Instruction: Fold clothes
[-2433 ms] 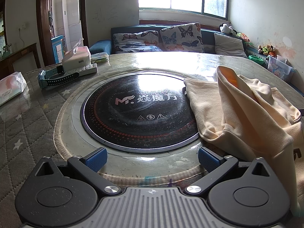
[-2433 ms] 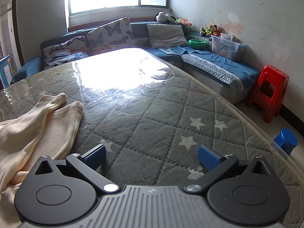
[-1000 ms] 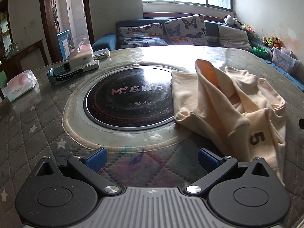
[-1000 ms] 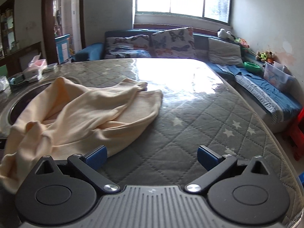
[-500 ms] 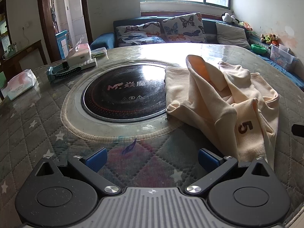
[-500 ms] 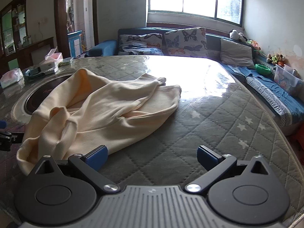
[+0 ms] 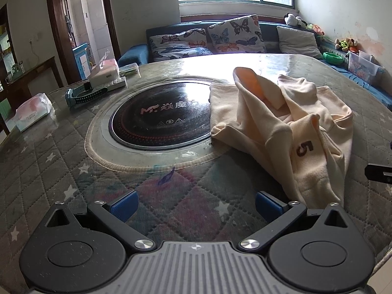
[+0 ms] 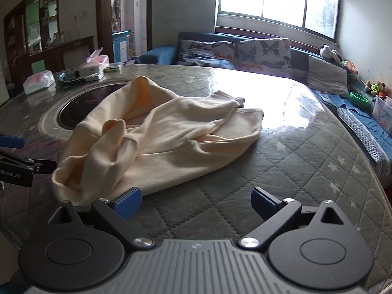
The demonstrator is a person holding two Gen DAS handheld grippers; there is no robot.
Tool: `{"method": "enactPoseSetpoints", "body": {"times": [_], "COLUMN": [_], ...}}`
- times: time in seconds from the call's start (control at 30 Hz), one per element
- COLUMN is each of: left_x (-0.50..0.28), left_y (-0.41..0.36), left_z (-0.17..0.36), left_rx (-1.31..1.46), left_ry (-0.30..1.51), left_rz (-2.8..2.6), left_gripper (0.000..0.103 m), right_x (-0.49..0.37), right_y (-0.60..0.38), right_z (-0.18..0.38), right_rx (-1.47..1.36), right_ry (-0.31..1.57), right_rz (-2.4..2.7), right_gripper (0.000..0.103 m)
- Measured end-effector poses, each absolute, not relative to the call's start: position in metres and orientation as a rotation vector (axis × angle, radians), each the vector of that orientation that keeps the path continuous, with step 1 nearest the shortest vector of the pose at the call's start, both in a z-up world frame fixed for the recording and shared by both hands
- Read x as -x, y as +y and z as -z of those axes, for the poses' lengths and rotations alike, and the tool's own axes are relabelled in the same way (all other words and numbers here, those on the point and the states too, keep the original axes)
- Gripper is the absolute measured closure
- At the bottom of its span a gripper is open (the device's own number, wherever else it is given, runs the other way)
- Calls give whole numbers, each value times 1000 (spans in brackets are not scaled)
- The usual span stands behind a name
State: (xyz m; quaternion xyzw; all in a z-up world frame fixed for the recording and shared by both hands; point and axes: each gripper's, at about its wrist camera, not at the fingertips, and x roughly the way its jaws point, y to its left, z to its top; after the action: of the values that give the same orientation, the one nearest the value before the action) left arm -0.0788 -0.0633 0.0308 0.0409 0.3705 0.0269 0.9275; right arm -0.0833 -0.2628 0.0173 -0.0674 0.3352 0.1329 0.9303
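Note:
A cream garment (image 7: 281, 125) with a brown "5" lies crumpled on the quilted table, partly over the black round cooktop (image 7: 161, 120). It also shows in the right wrist view (image 8: 156, 137). My left gripper (image 7: 196, 207) is open and empty, near the table's front edge, left of the garment's near corner. My right gripper (image 8: 196, 202) is open and empty, with its left fingertip (image 8: 127, 202) just beside the garment's near hem. The left gripper also shows at the left edge of the right wrist view (image 8: 14, 164).
Tissue packs (image 7: 31, 115), a white box (image 7: 105, 77) and a blue watch-like band (image 7: 83, 95) sit at the table's far left. A sofa with butterfly cushions (image 7: 232, 36) runs behind the table. A bench with a plastic bin (image 8: 382, 112) lies to the right.
Both grippers have pulled back toward the table's near edge. More of the garment is now in view in both cameras. The garment itself has not moved.

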Motion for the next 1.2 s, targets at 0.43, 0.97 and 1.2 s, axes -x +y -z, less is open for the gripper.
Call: {"method": "enactPoseSetpoints", "body": {"times": [0.43, 0.97, 1.2], "left_x": [82, 61, 43], "left_y": [-69, -62, -59], "left_z": [-34, -38, -41], "left_rx": [-104, -116, -149], "left_ry": [760, 759, 752], "left_rz": [-52, -58, -59], "left_gripper": [0, 0, 0], "right_x": [86, 64, 46], "right_y": [-253, -244, -243], "right_z": [-19, -24, -28], "right_rx": [159, 174, 166], "right_ry": [689, 699, 699], "right_rz": [-325, -351, -352], "right_gripper": [11, 20, 25]}}
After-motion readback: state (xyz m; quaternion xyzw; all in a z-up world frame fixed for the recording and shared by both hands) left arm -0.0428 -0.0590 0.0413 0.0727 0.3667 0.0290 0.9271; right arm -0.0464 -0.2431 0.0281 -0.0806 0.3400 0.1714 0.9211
